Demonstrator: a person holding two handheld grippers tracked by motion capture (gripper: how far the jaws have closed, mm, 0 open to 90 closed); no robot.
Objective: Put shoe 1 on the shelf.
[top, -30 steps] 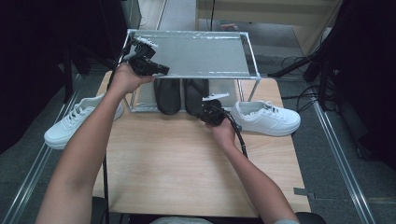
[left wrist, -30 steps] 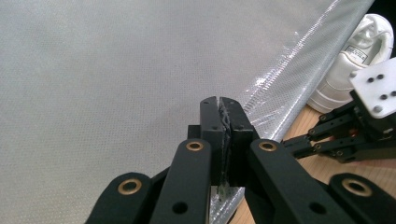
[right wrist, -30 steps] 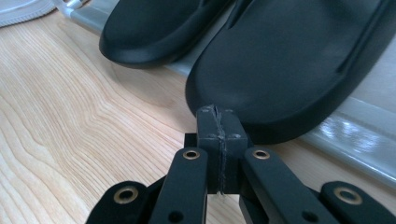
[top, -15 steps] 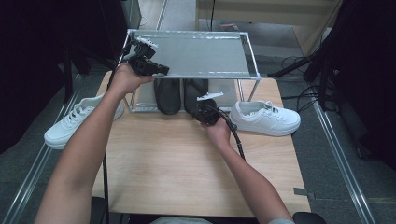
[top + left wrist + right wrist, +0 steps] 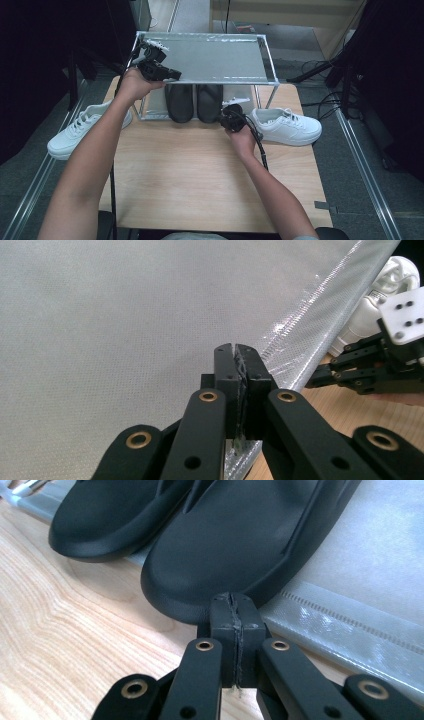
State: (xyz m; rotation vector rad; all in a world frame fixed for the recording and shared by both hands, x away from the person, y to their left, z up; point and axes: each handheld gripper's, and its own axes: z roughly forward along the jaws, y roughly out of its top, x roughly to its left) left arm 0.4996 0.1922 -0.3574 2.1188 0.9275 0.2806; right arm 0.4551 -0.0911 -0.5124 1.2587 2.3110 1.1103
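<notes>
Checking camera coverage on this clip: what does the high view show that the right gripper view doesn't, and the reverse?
High view alone: the whole shoe rack with its upper shelf, a white sneaker at the table's right, another white sneaker at its left edge, both forearms, and the left gripper shut at the upper shelf's front rail. Right gripper view alone: the right gripper with jaws shut, tip up against the nearer slipper's toe. Shared: the black slippers on the lower shelf and the wooden table.

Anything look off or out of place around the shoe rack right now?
The white sneakers are split: one lies on the table right of the rack, the other hangs off the table's left edge. The black slippers sit paired on the lower shelf.
</notes>
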